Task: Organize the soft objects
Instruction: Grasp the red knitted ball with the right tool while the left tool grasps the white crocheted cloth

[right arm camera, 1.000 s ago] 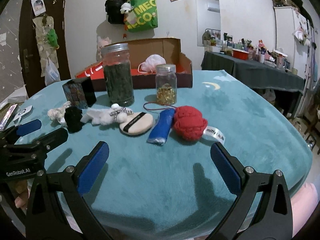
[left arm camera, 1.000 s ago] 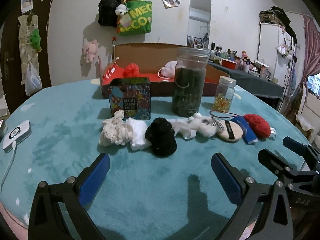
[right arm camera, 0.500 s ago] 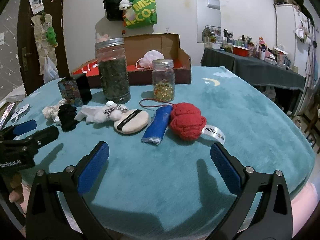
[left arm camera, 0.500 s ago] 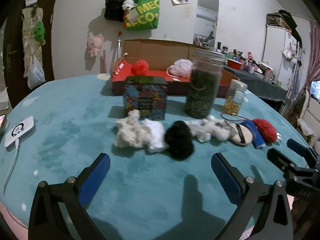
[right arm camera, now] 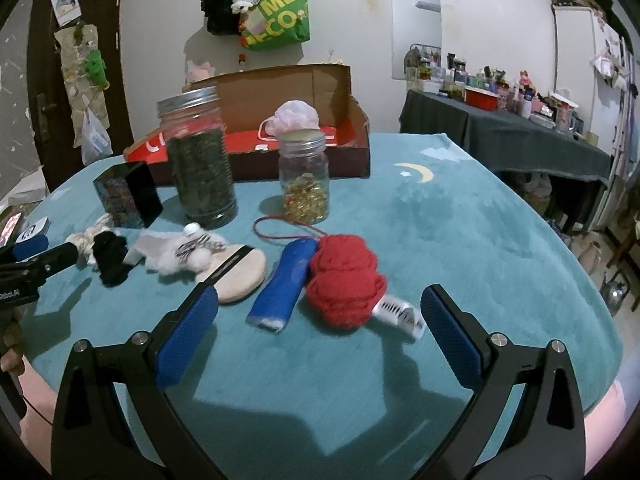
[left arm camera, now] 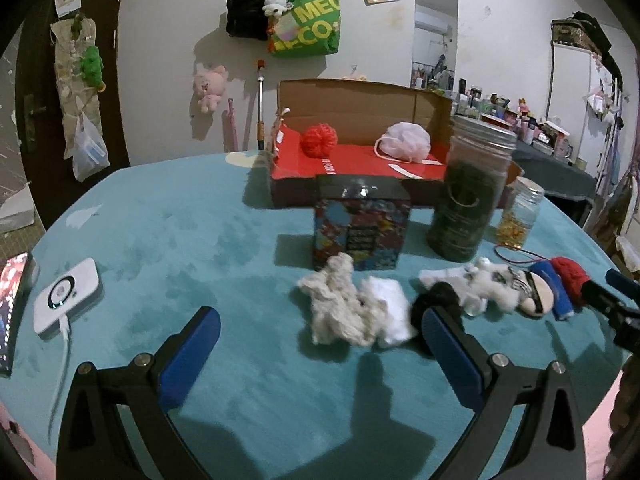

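A row of soft things lies on the teal table: a beige knit clump (left arm camera: 340, 308), a white pad (left arm camera: 386, 310), a black pompom (left arm camera: 438, 300), a white fluffy piece (left arm camera: 484, 284), a round puff (right arm camera: 240, 276), a blue roll (right arm camera: 286, 280) and a red knit ball (right arm camera: 344, 280). My left gripper (left arm camera: 320, 344) is open and empty, just in front of the beige clump. My right gripper (right arm camera: 320, 324) is open and empty, with its fingers either side of the red ball's near edge. An open cardboard box (left arm camera: 360, 152) at the back holds a red ball (left arm camera: 319, 140) and a pink mesh sponge (left arm camera: 406, 142).
A patterned tin (left arm camera: 360, 228), a tall dark jar (left arm camera: 468, 196) and a small jar of yellow beads (right arm camera: 306, 176) stand between the row and the box. A white charger (left arm camera: 66, 296) and a phone (left arm camera: 12, 304) lie at the left edge.
Both grippers have moved forward toward the row. The left one has shifted left, now facing the beige clump. The right one has closed in on the red ball.
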Demonstrator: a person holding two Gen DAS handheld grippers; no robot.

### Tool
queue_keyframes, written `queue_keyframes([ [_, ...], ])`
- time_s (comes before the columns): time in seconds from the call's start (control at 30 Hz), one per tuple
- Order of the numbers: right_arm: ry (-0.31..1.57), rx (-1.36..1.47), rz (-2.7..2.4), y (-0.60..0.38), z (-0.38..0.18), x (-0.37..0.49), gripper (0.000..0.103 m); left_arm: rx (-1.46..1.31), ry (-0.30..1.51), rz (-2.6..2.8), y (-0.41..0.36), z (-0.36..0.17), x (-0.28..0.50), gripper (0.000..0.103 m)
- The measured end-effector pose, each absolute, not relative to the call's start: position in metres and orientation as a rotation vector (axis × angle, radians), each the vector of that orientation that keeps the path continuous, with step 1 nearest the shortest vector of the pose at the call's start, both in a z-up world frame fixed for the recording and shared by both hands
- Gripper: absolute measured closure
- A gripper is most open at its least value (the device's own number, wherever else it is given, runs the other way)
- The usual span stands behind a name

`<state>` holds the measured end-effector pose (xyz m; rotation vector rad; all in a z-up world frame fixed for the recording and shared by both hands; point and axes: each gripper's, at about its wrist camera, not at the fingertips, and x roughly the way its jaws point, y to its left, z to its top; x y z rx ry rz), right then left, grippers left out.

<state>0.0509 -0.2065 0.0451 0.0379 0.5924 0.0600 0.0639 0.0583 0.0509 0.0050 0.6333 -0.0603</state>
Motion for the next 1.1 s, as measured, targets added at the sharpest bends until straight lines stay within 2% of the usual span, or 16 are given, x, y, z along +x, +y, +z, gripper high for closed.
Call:
queue_keyframes([
  [0.1,0.603,0.048,0.054,-0.214,0.048,0.059,0.000,0.002,0.653,-0.065,0.062,0.051,0.072,0.000],
  [0.23,0.622,0.054,0.041,-0.221,0.048,0.068,0.000,0.011,0.699,-0.080,0.065,0.044,0.082,0.009],
  [0.3,0.629,0.064,0.044,-0.224,0.047,0.070,0.001,-0.005,0.730,-0.101,0.068,0.041,0.087,0.019],
  [0.4,0.657,0.080,0.051,-0.229,0.042,0.076,0.012,-0.070,0.774,-0.189,0.072,0.036,0.091,0.039],
  [0.47,0.693,0.101,0.071,-0.232,0.037,0.081,0.026,-0.091,0.782,-0.252,0.073,0.036,0.092,0.064],
  [0.53,0.746,0.167,0.128,-0.238,0.029,0.087,0.056,-0.086,0.780,-0.271,0.071,0.037,0.089,0.065],
  [0.6,0.760,0.240,0.180,-0.244,0.026,0.088,0.066,-0.064,0.766,-0.266,0.069,0.038,0.085,0.068],
  [1.1,0.531,0.213,0.228,-0.230,0.088,0.060,0.068,-0.020,0.591,-0.320,0.042,0.093,0.055,0.069],
])
